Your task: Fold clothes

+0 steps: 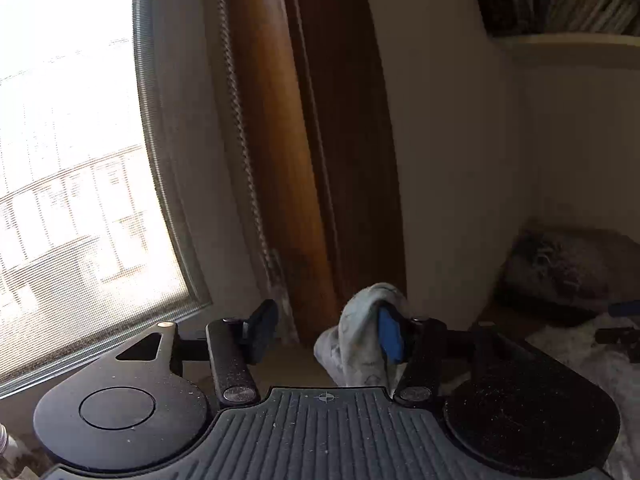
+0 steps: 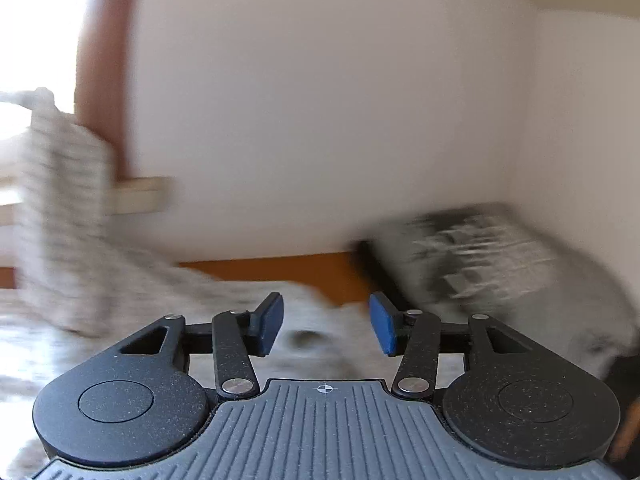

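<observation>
A pale patterned cloth (image 1: 362, 340) drapes over one blue pad of the spread left tongs (image 1: 326, 336), unpinched. The right tongs (image 2: 326, 326) stand spread and empty above the cloth on the bed (image 2: 24, 344). Folding looks barely begun.

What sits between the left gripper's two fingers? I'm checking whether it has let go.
In the left wrist view, a fold of pale patterned cloth hangs over the right blue pad; the jaws of the left gripper stand apart.
</observation>
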The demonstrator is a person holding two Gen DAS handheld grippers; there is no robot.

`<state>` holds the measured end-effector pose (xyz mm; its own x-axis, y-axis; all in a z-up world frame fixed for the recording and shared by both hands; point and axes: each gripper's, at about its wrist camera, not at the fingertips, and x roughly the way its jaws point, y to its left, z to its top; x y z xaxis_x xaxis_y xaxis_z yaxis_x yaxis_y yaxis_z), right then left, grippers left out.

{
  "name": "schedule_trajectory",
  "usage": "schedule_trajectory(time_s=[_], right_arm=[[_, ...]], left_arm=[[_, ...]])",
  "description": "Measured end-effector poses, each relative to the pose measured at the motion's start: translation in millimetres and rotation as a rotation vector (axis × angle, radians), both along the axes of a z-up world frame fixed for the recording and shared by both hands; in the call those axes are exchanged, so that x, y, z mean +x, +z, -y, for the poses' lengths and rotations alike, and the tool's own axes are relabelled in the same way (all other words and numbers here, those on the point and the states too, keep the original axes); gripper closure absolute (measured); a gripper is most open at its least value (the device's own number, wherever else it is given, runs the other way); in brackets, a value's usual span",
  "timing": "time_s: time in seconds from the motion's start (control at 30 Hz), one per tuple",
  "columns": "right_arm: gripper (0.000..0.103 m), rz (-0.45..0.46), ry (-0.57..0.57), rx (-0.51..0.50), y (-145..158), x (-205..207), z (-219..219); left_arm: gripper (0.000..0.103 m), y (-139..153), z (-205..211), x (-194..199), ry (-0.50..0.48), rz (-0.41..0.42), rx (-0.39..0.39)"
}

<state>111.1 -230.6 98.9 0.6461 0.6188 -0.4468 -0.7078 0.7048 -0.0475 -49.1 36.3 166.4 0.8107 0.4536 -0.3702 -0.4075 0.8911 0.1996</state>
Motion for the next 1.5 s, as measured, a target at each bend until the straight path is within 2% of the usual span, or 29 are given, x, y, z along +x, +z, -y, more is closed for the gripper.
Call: schedule_trajectory(time_s=[0.1, 0.17, 0.23, 0.37, 0.47, 0.57, 0.73, 0.87, 0.93, 1.1, 1.2, 1.27, 1.43, 1.5], right_arm=[[0.054, -0.050, 0.103, 0.011, -5.4, -17.0, -15.8], [0.054, -0.094, 0.203, 0.014, -14.6, -31.5, -28.6], [0.054, -0.128, 0.277, 0.007, -21.9, -46.3, -38.9], [0.052, -0.153, 0.370, -0.044, -37.8, -74.7, -60.6], [0.052, -0.158, 0.384, -0.056, -48.3, -81.8, -69.8], [0.050, -0.160, 0.390, -0.065, -54.7, -85.8, -74.7], [0.048, -0.057, 0.388, -0.076, -50.3, -103.7, -71.9], [0.048, -0.013, 0.448, -0.072, -42.4, -128.5, -86.9], [0.048, -0.021, 0.501, -0.068, -39.4, -143.6, -99.7], [0.048, -0.047, 0.625, -0.068, -35.0, -186.3, -140.6], [0.048, -0.044, 0.686, -0.098, -36.7, -210.2, -162.1], [0.048, -0.021, 0.700, -0.140, -40.2, -220.1, -173.6], [0.048, -0.008, 0.667, -0.167, -41.6, -210.3, -167.8], [0.048, -0.020, 0.640, -0.157, -38.4, -194.2, -151.7]], left_arm=[[0.042, -3.2, 8.6, -8.9, -0.037, -0.043, 0.031], [0.034, -6.7, 12.6, -18.9, -0.069, -0.066, 0.029], [0.034, -12.1, 4.0, -26.5, -0.090, -0.084, 0.026], [0.029, -25.9, -3.9, -75.9, -0.114, -0.129, -0.007], [0.029, -19.6, -4.7, -82.5, -0.129, -0.152, -0.036], [0.028, -38.0, -13.3, -92.9, -0.137, -0.172, -0.050], [0.028, -75.0, -32.9, -126.5, -0.093, -0.194, -0.098], [0.028, -95.9, -51.6, -158.7, -0.028, -0.166, -0.171], [0.028, -101.0, -61.0, -173.9, 0.003, -0.145, -0.211], [0.028, -91.9, -72.3, -218.6, 0.052, -0.078, -0.250], [0.028, -104.0, -76.5, -223.5, 0.049, -0.084, -0.288], [0.034, -113.4, -81.6, -220.8, 0.054, -0.104, -0.323], [0.047, -129.2, -89.8, -211.4, 0.071, -0.161, -0.345], [0.047, -130.9, -91.3, -210.1, 0.060, -0.152, -0.346]])
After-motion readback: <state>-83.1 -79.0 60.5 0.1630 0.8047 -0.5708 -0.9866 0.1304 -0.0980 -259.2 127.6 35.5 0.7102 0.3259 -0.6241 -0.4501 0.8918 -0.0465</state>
